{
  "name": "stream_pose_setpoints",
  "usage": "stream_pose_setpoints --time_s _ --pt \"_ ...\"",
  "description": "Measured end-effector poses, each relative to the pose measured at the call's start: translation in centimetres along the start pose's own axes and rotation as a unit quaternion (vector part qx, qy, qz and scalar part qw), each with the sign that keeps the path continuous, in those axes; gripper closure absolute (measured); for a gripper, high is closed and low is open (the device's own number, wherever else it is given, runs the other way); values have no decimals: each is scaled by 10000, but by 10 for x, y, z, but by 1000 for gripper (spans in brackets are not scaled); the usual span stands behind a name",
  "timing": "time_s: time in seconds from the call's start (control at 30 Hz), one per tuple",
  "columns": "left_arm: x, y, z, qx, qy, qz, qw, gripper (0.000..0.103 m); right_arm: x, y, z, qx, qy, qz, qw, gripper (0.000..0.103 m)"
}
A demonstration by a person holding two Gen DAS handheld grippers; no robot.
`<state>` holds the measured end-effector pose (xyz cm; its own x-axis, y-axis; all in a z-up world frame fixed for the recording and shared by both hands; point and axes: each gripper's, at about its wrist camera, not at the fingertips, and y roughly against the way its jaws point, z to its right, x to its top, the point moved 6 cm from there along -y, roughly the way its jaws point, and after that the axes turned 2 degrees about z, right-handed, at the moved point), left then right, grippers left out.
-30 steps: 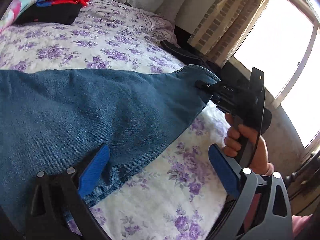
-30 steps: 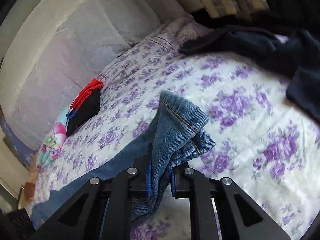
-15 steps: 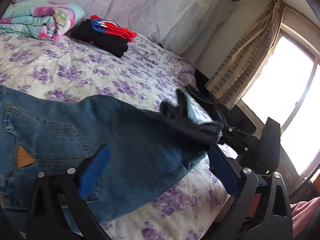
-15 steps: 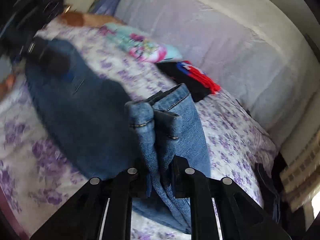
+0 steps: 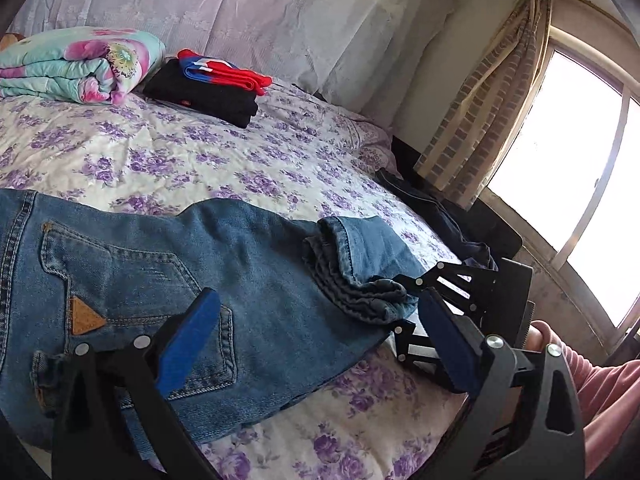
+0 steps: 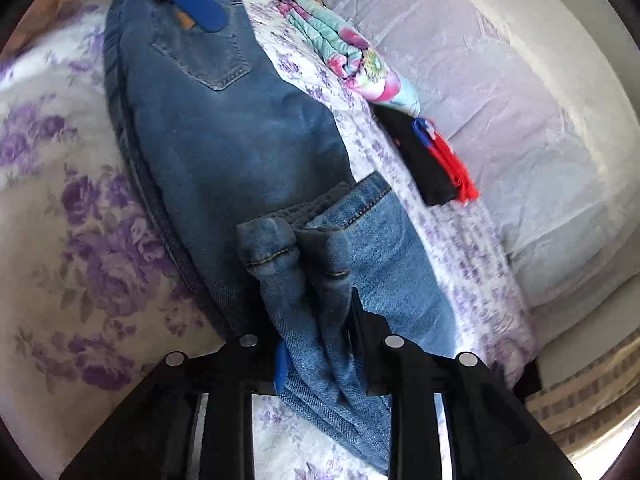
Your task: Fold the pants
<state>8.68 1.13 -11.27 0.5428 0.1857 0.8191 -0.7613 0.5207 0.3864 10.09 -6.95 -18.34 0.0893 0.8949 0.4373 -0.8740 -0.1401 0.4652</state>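
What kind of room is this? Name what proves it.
Almost certainly a bedroom: the jeans lie on a bed with a purple-flowered sheet, a folded floral blanket sits near its head, and a curtained window stands beside it.

Blue denim jeans (image 5: 248, 264) with orange stitching lie on a white bedspread (image 5: 192, 160) with purple flowers.
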Motion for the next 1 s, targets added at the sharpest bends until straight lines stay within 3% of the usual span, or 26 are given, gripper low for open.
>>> stream_pose_setpoints --time_s 0.1,0.13,0.2,0.3,0.37,0.4,0.43,0.47,0.5,0.57,0.7,0.73,0.87,0.9,1.0 --pt "5 2 3 -51 -15 0 10000 6 3 30 20 857 -698 367 9932 34" --pt "8 2 5 -91 -35 12 10000 6 3 42 29 1244 -984 549 9858 28" --pt "16 -1 16 -173 -222 65 9996 6 1 66 53 1856 -1632 968 9641 28" --pt "28 -11 41 -391 -507 121 9979 6 -10 78 109 2050 -2868 1422 9249 29" --pt "38 -27 66 -691 -678 140 9952 6 -25 67 141 2061 -3597 1482 8978 42" --pt "40 -36 77 -842 -749 115 9936 6 -34 52 156 2091 -3989 1369 8823 60" --pt "42 -46 89 -1005 -828 60 9915 13 -41 37 167 2119 -4286 1230 8696 77" --pt "42 -61 101 -1171 -899 -91 9890 31 -52 17 176 2085 -4640 989 8553 82" --pt "39 -75 109 -1282 -924 -286 9870 39 -59 3 180 2043 -4810 816 8486 89" --pt "27 -109 114 -1260 -828 -800 9853 52 -68 -28 181 2077 -4995 500 8396 92" --pt "-17 -160 85 -755 -343 -1880 9787 62 -93 -80 147 2209 -5036 -337 8345 95" --pt "-20 -161 79 -761 -225 -1865 9792 67 -98 -81 140 2204 -5087 -257 8319 95" --pt "-20 -155 71 -927 -8 -1803 9792 68 -96 -62 145 2077 -5076 -247 8358 95" --pt "-20 -155 71 -934 -8 -1787 9795 68 -92 -59 153 2056 -5085 -173 8359 91" --pt "-15 -146 71 -957 67 -1666 9813 70 -87 -13 159 1955 -5037 209 8412 90"
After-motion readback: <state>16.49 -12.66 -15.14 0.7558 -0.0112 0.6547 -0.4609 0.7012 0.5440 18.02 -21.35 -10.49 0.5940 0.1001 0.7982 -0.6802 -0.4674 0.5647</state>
